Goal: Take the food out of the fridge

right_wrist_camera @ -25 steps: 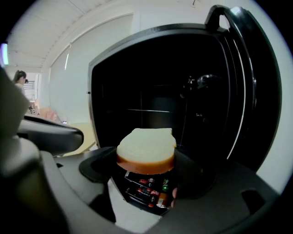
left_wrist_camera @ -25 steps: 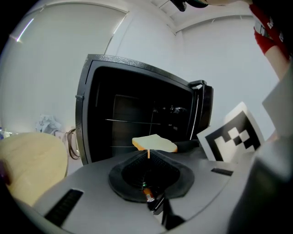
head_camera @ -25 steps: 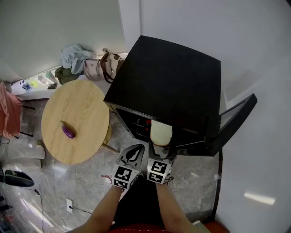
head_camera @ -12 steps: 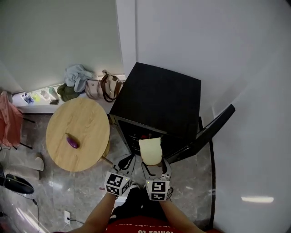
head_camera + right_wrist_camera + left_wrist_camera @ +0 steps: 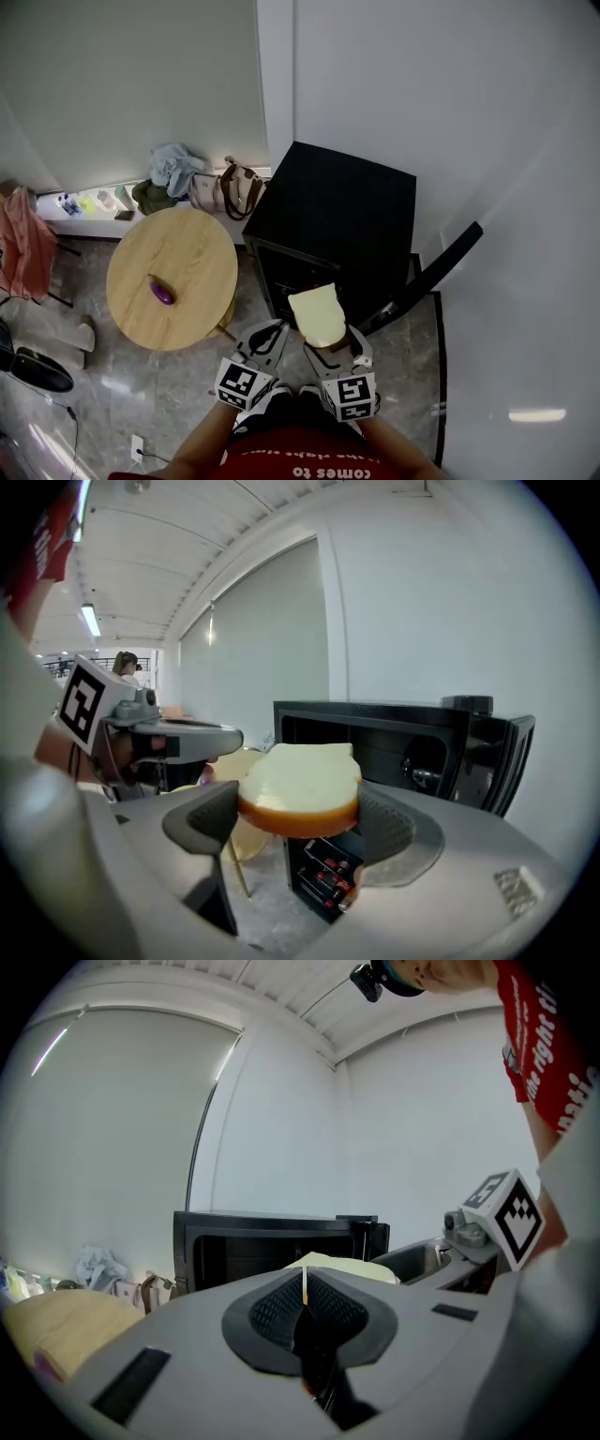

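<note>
My right gripper [image 5: 330, 339] [image 5: 298, 819] is shut on a slice of bread [image 5: 317, 315] [image 5: 300, 785], pale on top with a brown crust, held flat in front of the black fridge [image 5: 333, 225] [image 5: 375, 733]. The fridge door [image 5: 427, 274] stands open to the right. Red-capped bottles [image 5: 330, 878] lie on a lower shelf inside. My left gripper [image 5: 263, 339] [image 5: 305, 1309] hangs beside the right one, jaws closed together with nothing between them. A purple eggplant [image 5: 162, 292] lies on the round wooden table [image 5: 187, 253] to the left.
Bags and clothes [image 5: 202, 183] lie heaped against the wall behind the table. An orange cloth [image 5: 23, 248] hangs at the far left. The floor [image 5: 131, 394] is grey marble tile. A white wall [image 5: 506, 187] runs along the right of the fridge.
The right gripper has drawn the bread slice back out of the fridge and toward me. Both grippers have pulled away from the fridge opening, and the view has backed off.
</note>
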A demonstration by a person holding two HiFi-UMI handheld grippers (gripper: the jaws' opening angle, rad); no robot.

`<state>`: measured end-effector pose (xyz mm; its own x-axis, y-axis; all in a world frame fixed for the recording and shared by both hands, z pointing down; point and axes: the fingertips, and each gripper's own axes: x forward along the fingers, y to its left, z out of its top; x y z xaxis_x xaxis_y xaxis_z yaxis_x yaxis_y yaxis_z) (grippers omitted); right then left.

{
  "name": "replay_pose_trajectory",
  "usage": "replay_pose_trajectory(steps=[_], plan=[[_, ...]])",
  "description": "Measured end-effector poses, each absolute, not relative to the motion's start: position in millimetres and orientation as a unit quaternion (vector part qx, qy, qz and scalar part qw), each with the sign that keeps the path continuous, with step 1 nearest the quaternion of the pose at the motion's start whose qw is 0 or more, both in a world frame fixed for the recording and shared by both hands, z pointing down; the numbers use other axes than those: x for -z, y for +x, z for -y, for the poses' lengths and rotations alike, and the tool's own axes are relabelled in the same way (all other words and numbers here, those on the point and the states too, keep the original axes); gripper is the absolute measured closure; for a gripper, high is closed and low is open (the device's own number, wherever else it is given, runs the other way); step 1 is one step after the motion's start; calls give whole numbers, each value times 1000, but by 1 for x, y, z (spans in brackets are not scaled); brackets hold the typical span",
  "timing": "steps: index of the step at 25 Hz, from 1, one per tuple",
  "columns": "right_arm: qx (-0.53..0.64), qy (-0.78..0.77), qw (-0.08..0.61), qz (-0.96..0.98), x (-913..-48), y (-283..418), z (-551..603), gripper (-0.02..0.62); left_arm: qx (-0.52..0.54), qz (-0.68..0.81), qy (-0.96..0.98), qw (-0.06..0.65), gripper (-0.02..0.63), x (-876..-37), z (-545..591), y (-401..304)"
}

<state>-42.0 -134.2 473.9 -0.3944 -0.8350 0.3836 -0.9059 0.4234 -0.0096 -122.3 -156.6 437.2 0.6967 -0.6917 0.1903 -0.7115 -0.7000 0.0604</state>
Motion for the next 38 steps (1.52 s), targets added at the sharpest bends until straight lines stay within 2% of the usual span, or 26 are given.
replay_pose_trajectory(steps=[7,38], plan=[[-96,518,146,838,-460,-53,137,193,-48,397,912,88,588,-425,157,-133],[-73,512,128,846,-453,-67,133,193,-41,405,910,73,588,-421,156,-143]])
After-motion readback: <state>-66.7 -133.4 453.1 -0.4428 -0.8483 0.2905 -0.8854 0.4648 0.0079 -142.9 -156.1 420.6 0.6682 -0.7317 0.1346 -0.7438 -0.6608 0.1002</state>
